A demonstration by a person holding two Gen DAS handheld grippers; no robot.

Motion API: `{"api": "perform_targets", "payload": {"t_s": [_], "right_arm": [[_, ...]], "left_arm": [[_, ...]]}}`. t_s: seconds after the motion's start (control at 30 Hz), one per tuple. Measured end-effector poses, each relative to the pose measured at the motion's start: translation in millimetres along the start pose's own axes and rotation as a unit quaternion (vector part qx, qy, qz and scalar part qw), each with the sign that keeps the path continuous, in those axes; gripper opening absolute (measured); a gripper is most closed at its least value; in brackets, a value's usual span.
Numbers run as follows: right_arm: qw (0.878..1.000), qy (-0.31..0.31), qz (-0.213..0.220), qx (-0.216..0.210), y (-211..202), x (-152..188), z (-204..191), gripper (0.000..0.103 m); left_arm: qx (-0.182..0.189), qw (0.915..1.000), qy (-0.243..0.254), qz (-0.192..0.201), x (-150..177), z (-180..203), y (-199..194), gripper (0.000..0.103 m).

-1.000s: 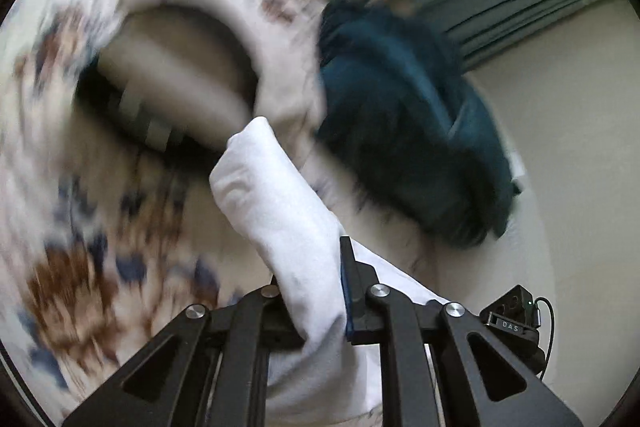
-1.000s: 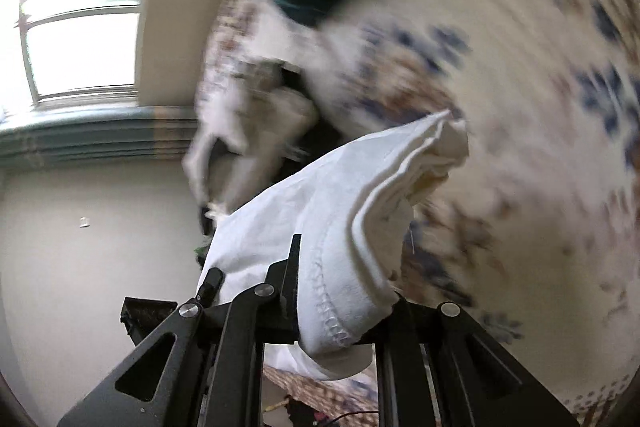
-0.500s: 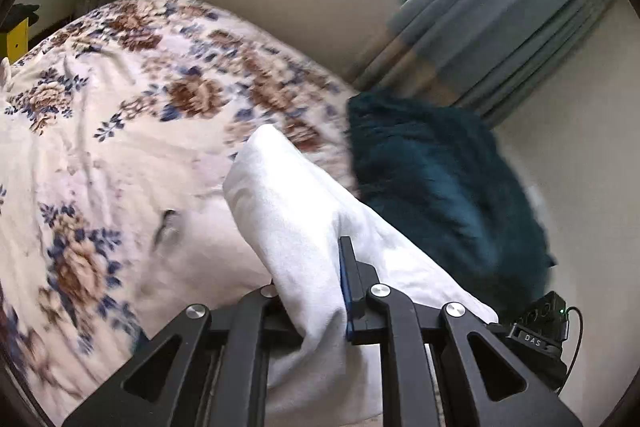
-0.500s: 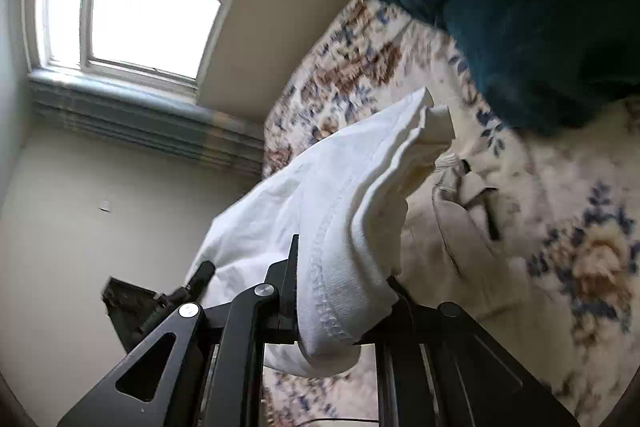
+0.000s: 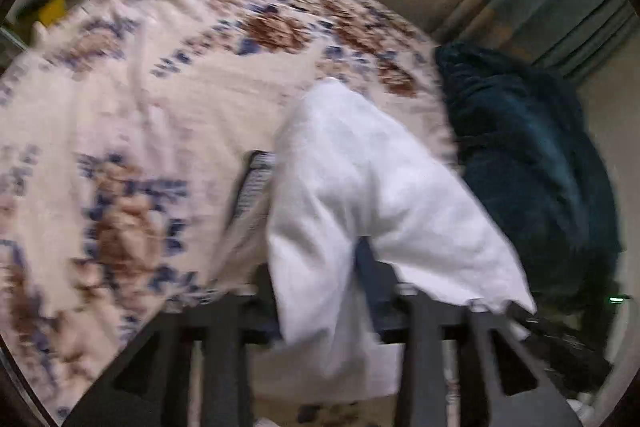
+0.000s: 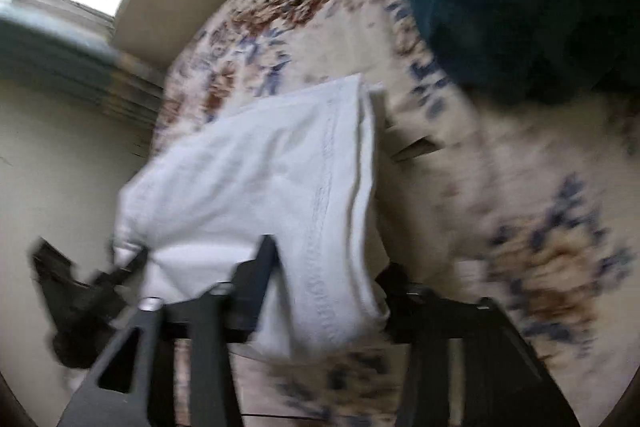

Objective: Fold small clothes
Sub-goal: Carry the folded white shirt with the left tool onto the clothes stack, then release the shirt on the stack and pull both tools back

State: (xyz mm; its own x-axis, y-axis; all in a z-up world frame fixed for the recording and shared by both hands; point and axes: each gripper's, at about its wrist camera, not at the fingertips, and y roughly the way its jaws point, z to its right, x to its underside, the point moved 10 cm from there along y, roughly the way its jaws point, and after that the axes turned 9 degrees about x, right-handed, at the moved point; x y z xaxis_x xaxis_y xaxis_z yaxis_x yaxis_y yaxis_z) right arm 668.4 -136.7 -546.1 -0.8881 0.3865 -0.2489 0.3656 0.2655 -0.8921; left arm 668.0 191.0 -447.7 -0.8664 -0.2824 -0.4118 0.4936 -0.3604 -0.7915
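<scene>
Both grippers, left gripper (image 5: 320, 311) and right gripper (image 6: 320, 291), are clamped on the white garment (image 5: 360, 187), held above the floral bedspread (image 5: 140, 87); uneven pull could slip an edge free, or snag the dark teal blanket (image 5: 528, 155).

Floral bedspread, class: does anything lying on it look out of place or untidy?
Yes. A dark teal blanket lies bunched in a heap at the edge of the floral bedspread, not spread flat. The white garment is held by both grippers.
</scene>
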Motion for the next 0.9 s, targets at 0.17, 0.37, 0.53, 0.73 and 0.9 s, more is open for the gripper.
{"api": "perform_targets", "payload": {"t_s": [0.17, 0.37, 0.53, 0.73, 0.9], "right_arm": [[0.987, -0.051, 0.04, 0.146, -35, 8, 25, 0.103], [0.963, -0.101, 0.095, 0.233, -102, 26, 24, 0.103], [0.959, -0.118, 0.123, 0.225, -178, 63, 2, 0.103], [0.953, -0.127, 0.166, 0.221, -285, 108, -21, 0.103], [0.951, -0.13, 0.194, 0.2, -380, 150, -37, 0.103]], "left_arm": [[-0.112, 0.9917, 0.061, 0.013, 11, 3, -26, 0.093], [-0.14, 0.9837, 0.109, 0.03, 49, 40, -79, 0.098], [-0.133, 0.9812, 0.132, 0.045, 73, 77, -137, 0.098], [-0.121, 0.9765, 0.158, 0.081, 93, 123, -228, 0.098], [-0.112, 0.9721, 0.175, 0.108, 118, 153, -310, 0.098]]}}
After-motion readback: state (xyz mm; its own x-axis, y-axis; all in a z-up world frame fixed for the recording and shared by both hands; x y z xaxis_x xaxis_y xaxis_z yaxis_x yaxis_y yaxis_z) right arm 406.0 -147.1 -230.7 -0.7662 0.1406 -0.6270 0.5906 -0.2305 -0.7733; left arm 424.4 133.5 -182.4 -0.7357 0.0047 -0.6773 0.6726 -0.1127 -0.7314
